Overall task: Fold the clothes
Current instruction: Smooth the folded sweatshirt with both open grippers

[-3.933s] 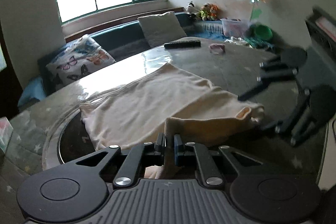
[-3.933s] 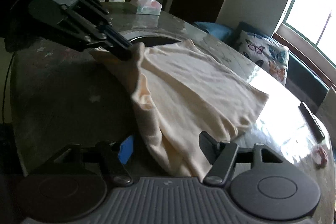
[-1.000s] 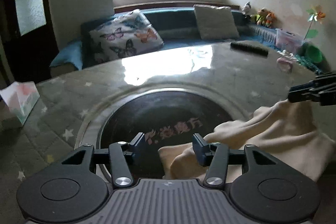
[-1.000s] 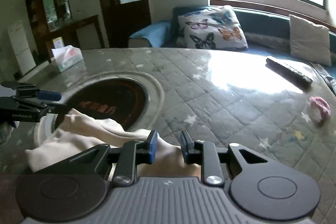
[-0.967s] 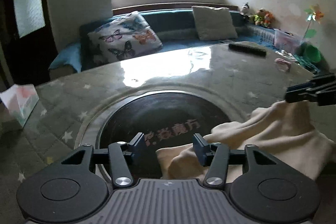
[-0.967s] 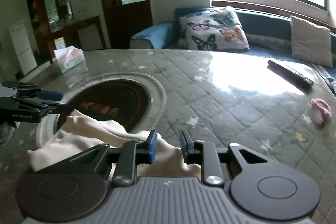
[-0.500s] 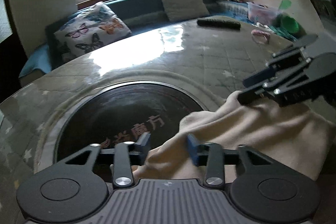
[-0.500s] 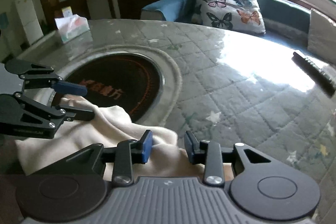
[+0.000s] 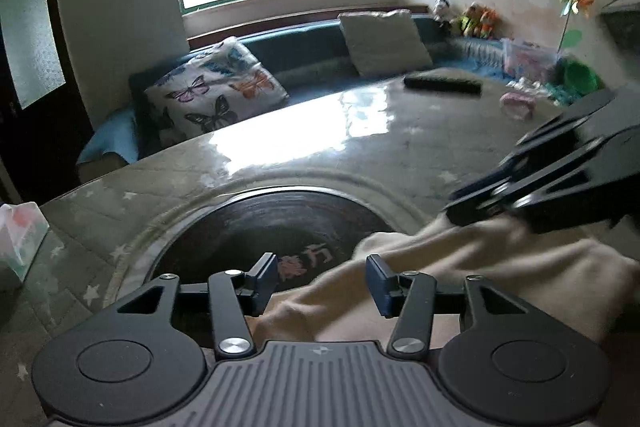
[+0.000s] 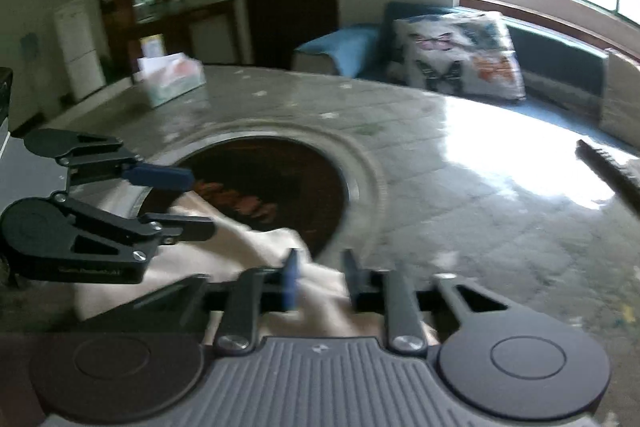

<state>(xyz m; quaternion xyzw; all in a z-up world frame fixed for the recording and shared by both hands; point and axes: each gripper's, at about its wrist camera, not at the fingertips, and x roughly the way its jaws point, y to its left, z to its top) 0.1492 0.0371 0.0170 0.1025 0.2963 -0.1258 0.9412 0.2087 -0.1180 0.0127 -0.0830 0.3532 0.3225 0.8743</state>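
Note:
A cream garment lies bunched at the near edge of the round table, partly over the dark round inset. My left gripper is open, jaws wide apart, with a fold of the cloth lying between them. My right gripper is open, with cloth between its jaws. The right gripper also shows at the right of the left wrist view, over the cloth. The left gripper shows at the left of the right wrist view, over the cloth.
A tissue box stands at the table's far left. A dark remote and a small pink item lie at the far side. A sofa with a butterfly pillow runs behind the table, below the window.
The right gripper opened from nearly shut on the cloth. Both grippers shifted and turned over the bunched garment, and the left jaws stayed wide.

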